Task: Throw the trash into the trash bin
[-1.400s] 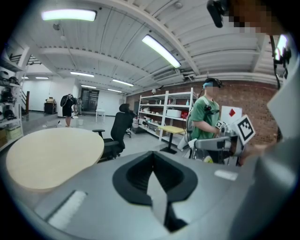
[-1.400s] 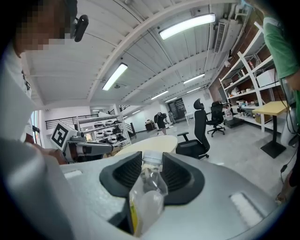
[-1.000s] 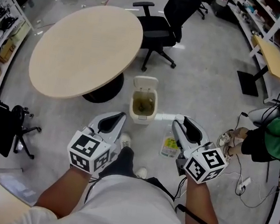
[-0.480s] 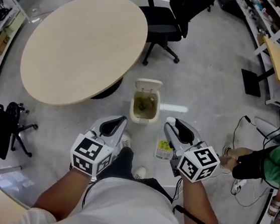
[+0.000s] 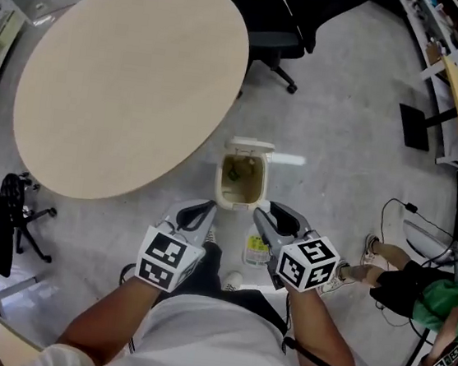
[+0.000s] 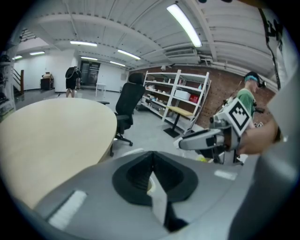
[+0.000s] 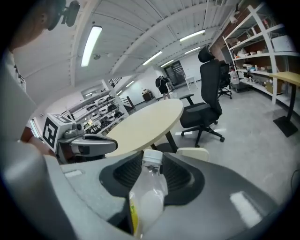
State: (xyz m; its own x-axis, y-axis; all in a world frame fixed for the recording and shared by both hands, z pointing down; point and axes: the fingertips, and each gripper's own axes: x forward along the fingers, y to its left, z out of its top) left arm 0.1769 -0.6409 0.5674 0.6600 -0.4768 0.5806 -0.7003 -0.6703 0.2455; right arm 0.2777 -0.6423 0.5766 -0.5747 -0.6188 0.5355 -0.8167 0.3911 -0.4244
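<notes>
From the head view I have the trash bin (image 5: 220,182) at the middle of the frame, on the grey floor beside the lower right edge of the round table (image 5: 125,82), its lid tipped up at the back and something brownish inside. The right gripper (image 5: 264,217) sits just below and right of the bin, its tips close to the bin's near rim. Its jaws are clamped on a clear plastic bottle (image 7: 147,194), white cap pointing forward between them and a yellow label lower down. In the head view the bottle shows under that gripper, near the bin but not over its mouth. The left gripper (image 5: 200,214) is level with it at lower centre left, a little apart from the bin. Its jaws are drawn together on what looks like a pale scrap (image 6: 157,202), though the close view is too soft for me to say what it is. A black office chair (image 5: 274,18) stands at the top.
</notes>
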